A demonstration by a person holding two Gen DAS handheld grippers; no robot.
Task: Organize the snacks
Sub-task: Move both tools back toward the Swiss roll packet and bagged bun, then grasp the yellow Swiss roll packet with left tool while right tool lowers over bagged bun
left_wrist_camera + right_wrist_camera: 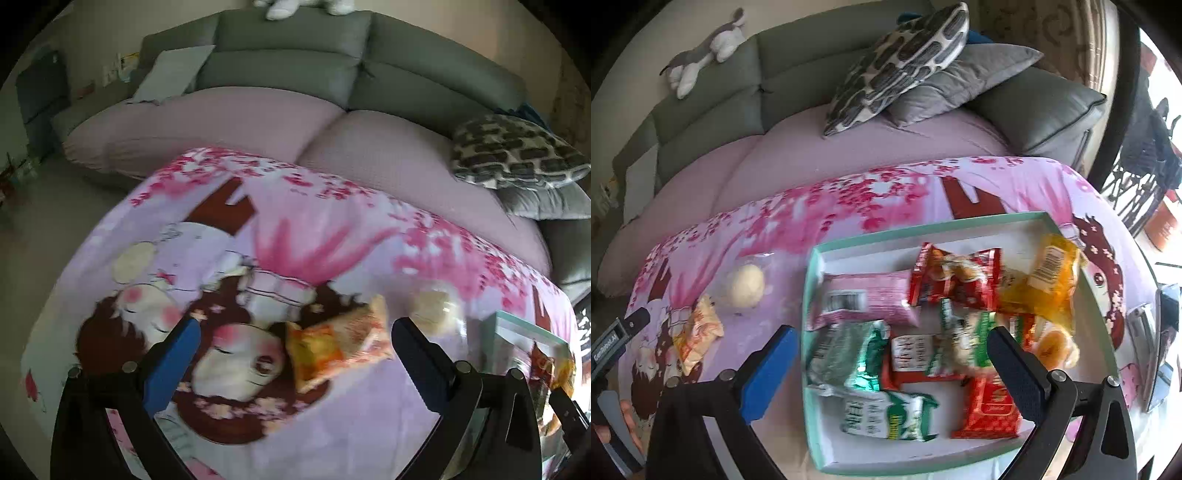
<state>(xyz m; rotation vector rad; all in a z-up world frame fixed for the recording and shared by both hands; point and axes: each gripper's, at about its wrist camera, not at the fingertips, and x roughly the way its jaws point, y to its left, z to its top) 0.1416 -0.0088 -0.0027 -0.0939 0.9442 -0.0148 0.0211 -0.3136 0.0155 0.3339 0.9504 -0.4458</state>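
Note:
A mint-rimmed box point(960, 221) on the pink cartoon cloth holds several snack packets: pink point(864, 299), red point(956, 280), yellow point(1045, 284), green point(849, 354). My right gripper point(890, 358) is open and empty, hovering above the box. An orange snack packet point(340, 343) lies on the cloth between the fingers of my open, empty left gripper point(295, 339); it also shows in the right wrist view point(696, 332). A clear-wrapped round bun point(744, 286) lies beside it, left of the box, also in the left wrist view point(432, 302). The box edge point(517, 325) shows at the right of the left wrist view.
A grey sofa point(295, 62) with a pink cover stands behind the table. A patterned cushion point(901, 62) and grey cushions lie on it. A plush toy point(705, 48) rests on the sofa back. A phone-like device point(1160, 332) lies right of the box.

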